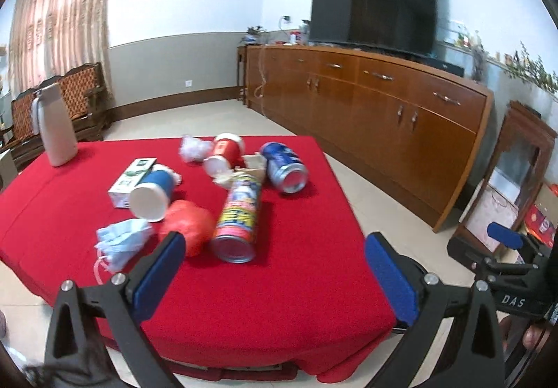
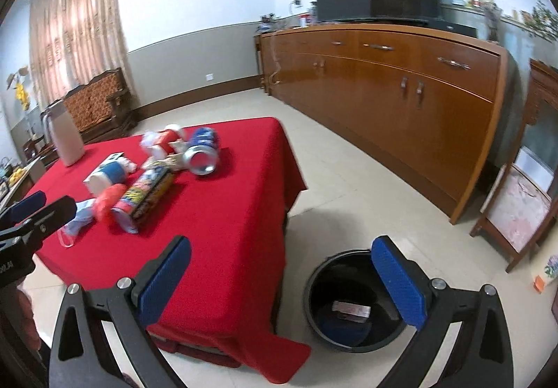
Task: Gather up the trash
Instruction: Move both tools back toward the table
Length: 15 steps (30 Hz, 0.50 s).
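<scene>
Trash lies on the red-clothed table (image 1: 272,301): a tall red spray can (image 1: 239,213), a blue can (image 1: 284,161), a blue paper cup (image 1: 151,194), a red cup (image 1: 223,152), a red crumpled bag (image 1: 186,224), a blue face mask (image 1: 120,241), a small carton (image 1: 130,175) and white crumpled paper (image 1: 193,147). My left gripper (image 1: 275,269) is open and empty, just short of the spray can. My right gripper (image 2: 282,276) is open and empty beside the table, above a black bin (image 2: 352,304) on the floor holding a wrapper (image 2: 350,309).
A white thermos jug (image 1: 55,124) stands at the table's far left corner. A long wooden sideboard (image 1: 383,102) with a TV (image 1: 375,9) runs along the right wall. A wooden bench (image 1: 69,102) sits by the curtain. A small wooden stand (image 2: 519,192) is at far right.
</scene>
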Each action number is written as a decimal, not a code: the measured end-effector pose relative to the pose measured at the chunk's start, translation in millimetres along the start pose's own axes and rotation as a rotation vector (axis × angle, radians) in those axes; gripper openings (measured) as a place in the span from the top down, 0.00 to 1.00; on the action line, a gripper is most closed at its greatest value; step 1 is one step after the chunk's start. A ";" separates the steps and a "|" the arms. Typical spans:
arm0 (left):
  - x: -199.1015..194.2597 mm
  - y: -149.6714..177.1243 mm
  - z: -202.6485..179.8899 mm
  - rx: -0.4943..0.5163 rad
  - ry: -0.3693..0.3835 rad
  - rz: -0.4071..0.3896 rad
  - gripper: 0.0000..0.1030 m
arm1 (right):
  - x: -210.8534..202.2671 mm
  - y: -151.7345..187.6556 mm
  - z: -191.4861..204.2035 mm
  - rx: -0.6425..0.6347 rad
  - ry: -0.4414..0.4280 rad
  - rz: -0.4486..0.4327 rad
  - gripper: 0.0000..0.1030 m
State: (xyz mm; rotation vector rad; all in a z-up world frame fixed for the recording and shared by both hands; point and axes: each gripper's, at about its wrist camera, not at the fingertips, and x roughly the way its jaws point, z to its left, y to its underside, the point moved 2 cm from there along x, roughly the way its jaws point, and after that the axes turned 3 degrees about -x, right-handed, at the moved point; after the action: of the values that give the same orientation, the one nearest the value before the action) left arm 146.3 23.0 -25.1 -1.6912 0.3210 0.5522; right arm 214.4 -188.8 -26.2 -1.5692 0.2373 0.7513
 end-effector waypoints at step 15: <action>-19.9 11.1 106.1 -0.104 -0.156 -0.033 0.02 | 9.9 -12.0 95.7 -0.082 -0.128 -0.006 0.00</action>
State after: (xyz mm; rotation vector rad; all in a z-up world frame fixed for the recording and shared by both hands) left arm 104.8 122.6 -36.7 -1.7385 0.1540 0.6821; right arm 198.1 -93.5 -19.1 -1.5916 0.1092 0.8627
